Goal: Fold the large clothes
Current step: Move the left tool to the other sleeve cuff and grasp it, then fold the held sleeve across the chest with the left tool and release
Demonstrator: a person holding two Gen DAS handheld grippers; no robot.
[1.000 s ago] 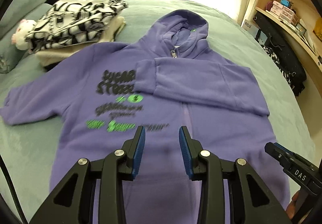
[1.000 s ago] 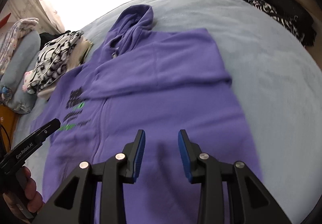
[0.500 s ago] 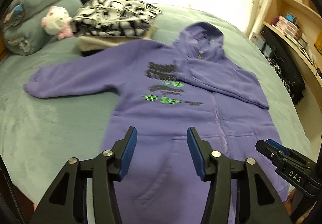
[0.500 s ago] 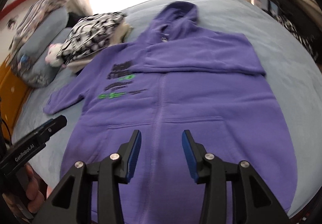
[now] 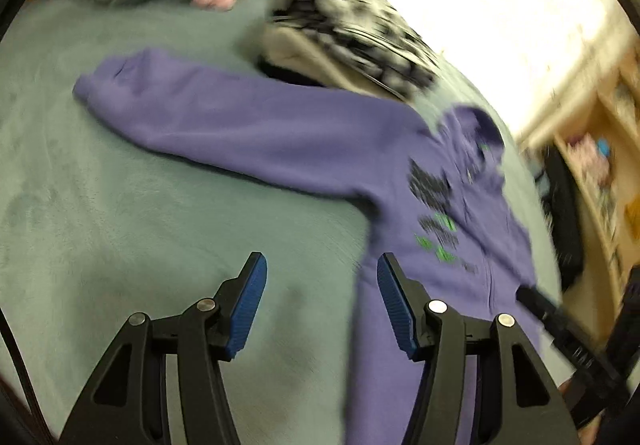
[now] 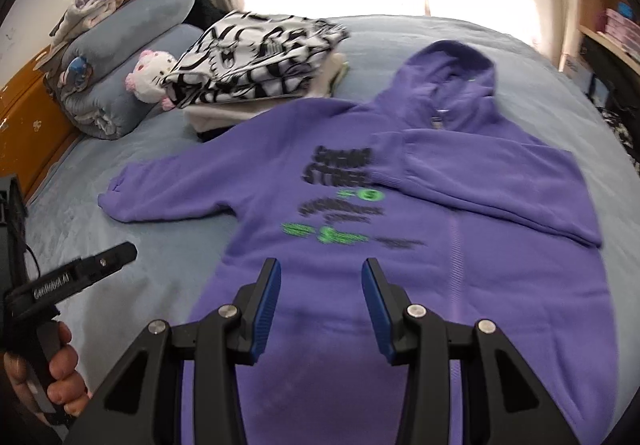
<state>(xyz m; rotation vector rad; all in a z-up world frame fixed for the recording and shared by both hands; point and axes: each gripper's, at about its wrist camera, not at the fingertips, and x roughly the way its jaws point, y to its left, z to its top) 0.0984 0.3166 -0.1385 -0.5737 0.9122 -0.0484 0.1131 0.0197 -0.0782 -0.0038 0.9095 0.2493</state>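
Soft, limp purple hoodie (image 6: pixel 400 245) on bed (image 6: pixel 160 245); best pinched at outstretched sleeve cuff (image 5: pixel 92 85). Left gripper (image 5: pixel 320 301) opening, empty; right gripper (image 6: pixel 320 305) parted, empty.

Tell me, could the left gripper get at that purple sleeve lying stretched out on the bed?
Probably yes: the left gripper, jaws opening and empty, hangs over bare bedspread, and nothing lies between it and the sleeve.

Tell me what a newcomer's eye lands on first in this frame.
The purple hoodie spread flat on the grey-blue bed, one sleeve folded across its chest and the other stretched out to the side. Behind it, a black-and-white patterned stack of folded clothes sits beside a white and pink plush toy against rolled bedding.
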